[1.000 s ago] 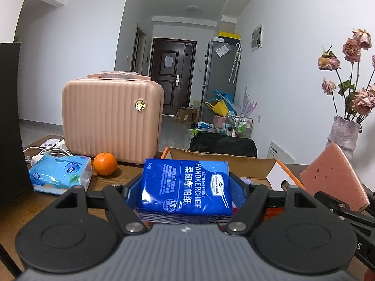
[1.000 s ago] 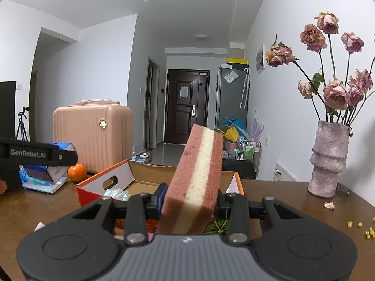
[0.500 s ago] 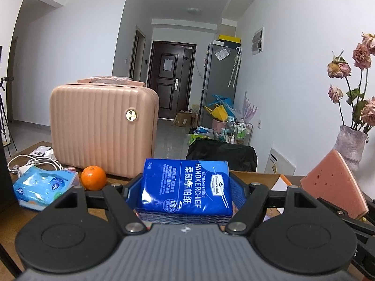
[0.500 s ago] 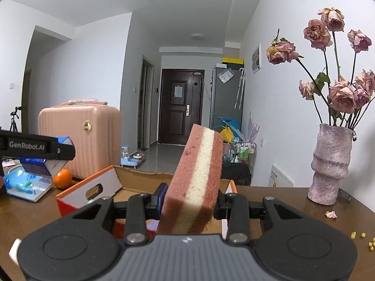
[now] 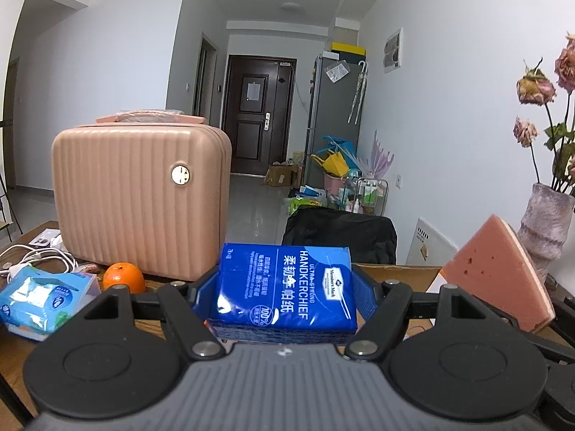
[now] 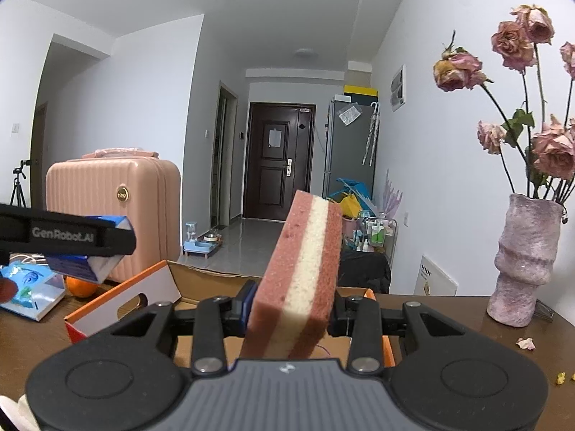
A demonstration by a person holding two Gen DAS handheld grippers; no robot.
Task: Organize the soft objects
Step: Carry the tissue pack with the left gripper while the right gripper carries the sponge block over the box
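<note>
Left wrist view: left gripper jaws clamp the blue handkerchief pack; right gripper jaws pinch the sponge. Both hang just before the cardboard box; next, lowering them inside seems needed.

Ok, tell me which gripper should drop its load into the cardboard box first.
Right, probably. The right gripper holds the sponge directly over the open cardboard box. The left gripper, gripping the blue handkerchief pack, sits further left, nearer the orange.
</note>
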